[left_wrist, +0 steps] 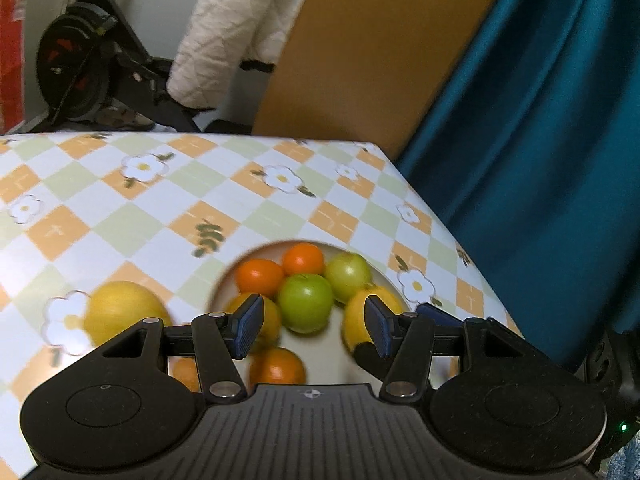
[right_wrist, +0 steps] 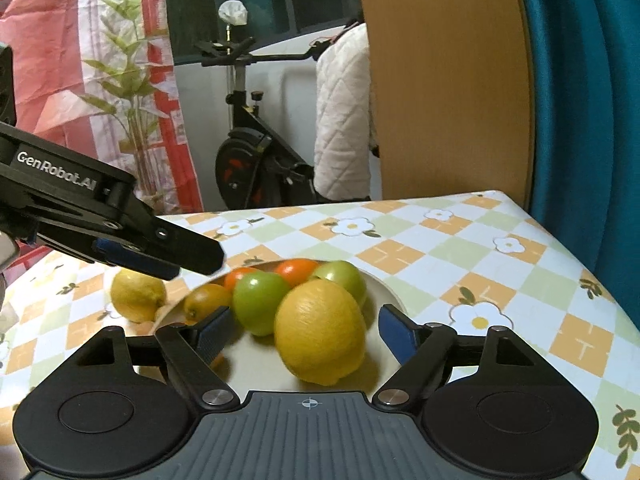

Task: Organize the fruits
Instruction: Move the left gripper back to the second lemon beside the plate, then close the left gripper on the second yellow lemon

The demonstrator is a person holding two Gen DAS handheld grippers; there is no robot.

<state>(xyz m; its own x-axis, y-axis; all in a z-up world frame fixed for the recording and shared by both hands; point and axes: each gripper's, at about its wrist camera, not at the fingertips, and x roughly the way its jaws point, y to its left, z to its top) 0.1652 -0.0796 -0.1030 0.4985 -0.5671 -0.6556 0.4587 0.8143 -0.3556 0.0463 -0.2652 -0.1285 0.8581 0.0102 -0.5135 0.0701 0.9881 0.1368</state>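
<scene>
Checked flower-print tablecloth (right_wrist: 440, 248) w/ an exercise bike (right_wrist: 248, 160) and teal curtain (right_wrist: 580, 120) behind. Right gripper (right_wrist: 300, 332) has jaws spread wide around the big lemon (right_wrist: 320, 332) w/o pads touching it, lemon resting in the plate (right_wrist: 384, 292) beside green apples (right_wrist: 260, 300) and oranges; left gripper (left_wrist: 312, 324) hangs part-open and empty over the plate, one more lemon (left_wrist: 124, 312) loose on the cloth just outside the rim. Lemons look firm, waxy, prone to roll: I'd grip across the fat middle, not the tapered ends.

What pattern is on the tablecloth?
Orange, pale-green and white checks with white daisies on the tablecloth, clearest in the right wrist view.
</scene>
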